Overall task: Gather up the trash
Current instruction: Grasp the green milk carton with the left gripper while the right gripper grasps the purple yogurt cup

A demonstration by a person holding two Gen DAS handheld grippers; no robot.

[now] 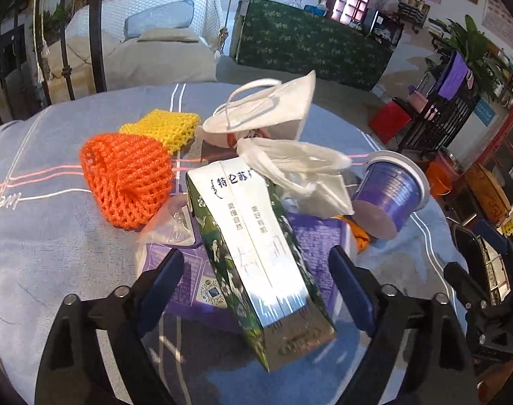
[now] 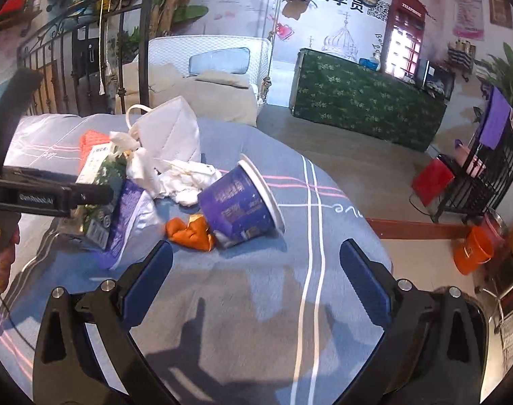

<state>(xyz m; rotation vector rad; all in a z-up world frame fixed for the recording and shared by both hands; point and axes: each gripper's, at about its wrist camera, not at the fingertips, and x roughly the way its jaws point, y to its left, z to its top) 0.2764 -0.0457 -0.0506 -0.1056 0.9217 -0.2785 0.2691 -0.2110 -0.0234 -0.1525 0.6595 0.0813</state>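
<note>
A green-and-white milk carton (image 1: 256, 253) lies tilted on a purple packet (image 1: 188, 280) in a trash pile on the blue tablecloth (image 1: 53, 253). My left gripper (image 1: 256, 270) is open, one finger on each side of the carton, not touching it. Around it lie an orange foam net (image 1: 128, 179), a yellow net (image 1: 161, 128), a white face mask (image 1: 266, 108), crumpled tissue (image 1: 297, 168) and a tipped purple cup (image 1: 388, 192). My right gripper (image 2: 256, 270) is open and empty above bare cloth, just short of the purple cup (image 2: 239, 202) and orange peel (image 2: 190, 231).
The round table's edge (image 2: 374, 236) drops off to the right. An orange bucket (image 2: 472, 249) and a red box (image 2: 432, 179) stand on the floor beyond. The left gripper's body (image 2: 47, 195) shows at the left of the right wrist view.
</note>
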